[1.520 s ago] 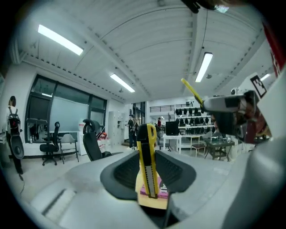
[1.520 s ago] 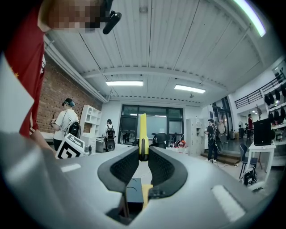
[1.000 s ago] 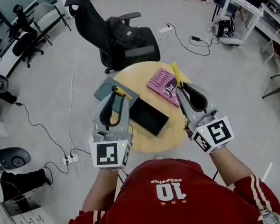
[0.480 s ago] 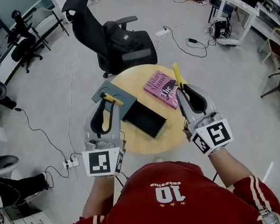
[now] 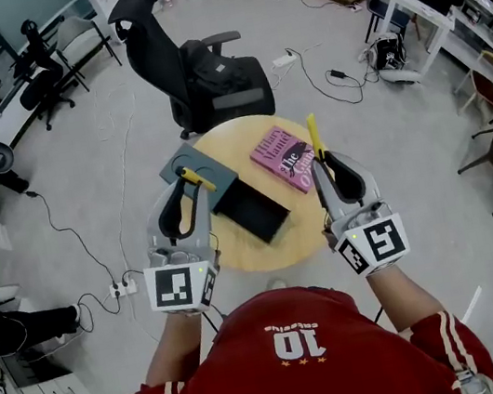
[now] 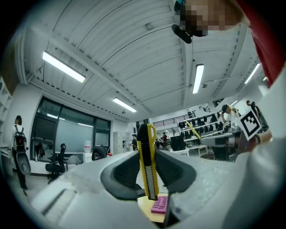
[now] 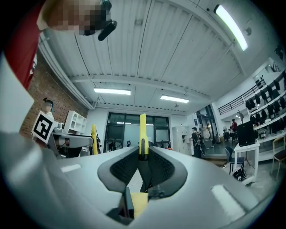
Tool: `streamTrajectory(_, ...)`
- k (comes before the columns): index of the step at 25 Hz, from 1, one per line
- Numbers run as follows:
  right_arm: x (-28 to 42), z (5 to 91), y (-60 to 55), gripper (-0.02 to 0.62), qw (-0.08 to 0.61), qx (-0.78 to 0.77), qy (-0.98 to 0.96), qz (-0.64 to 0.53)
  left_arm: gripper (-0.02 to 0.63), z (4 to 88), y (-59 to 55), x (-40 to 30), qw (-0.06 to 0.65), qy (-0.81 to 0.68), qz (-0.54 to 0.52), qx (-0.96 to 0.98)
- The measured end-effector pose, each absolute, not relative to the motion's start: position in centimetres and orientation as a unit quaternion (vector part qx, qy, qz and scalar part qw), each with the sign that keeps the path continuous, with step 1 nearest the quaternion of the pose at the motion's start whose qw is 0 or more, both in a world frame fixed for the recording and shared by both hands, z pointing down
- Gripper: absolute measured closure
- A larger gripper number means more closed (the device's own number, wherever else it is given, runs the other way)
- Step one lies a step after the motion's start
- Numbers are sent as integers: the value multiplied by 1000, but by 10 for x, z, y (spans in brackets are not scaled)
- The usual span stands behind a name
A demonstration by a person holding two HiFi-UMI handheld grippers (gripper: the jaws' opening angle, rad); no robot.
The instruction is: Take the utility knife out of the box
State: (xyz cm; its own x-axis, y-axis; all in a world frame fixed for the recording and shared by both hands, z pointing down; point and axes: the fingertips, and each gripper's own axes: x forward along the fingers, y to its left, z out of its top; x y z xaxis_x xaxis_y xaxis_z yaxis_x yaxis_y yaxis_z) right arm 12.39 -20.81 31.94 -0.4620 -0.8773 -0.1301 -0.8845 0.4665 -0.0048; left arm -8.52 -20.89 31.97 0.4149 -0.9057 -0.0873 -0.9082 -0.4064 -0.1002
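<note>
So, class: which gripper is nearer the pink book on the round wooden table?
Right. The right gripper hovers just right of the pink book; the left gripper is beyond the open black box.

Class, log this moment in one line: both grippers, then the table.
left gripper: shut on utility knife | right gripper: shut on second yellow knife | black box: open, on table | pink book: beside it

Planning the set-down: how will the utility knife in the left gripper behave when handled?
The utility knife looks stiff and light: a slim yellow body standing straight between the jaws of the left gripper. Its ends stick out past the grip, so a bump may pivot it. Flat-sided, it probably won't roll on the round table.
</note>
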Motion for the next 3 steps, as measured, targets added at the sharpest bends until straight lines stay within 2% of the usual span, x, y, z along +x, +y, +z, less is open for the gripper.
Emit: streamTrajectory(3, 124, 319, -206, 534, 55, -513, 856, 32, 483, 322, -205, -82, 56, 538, 12, -841)
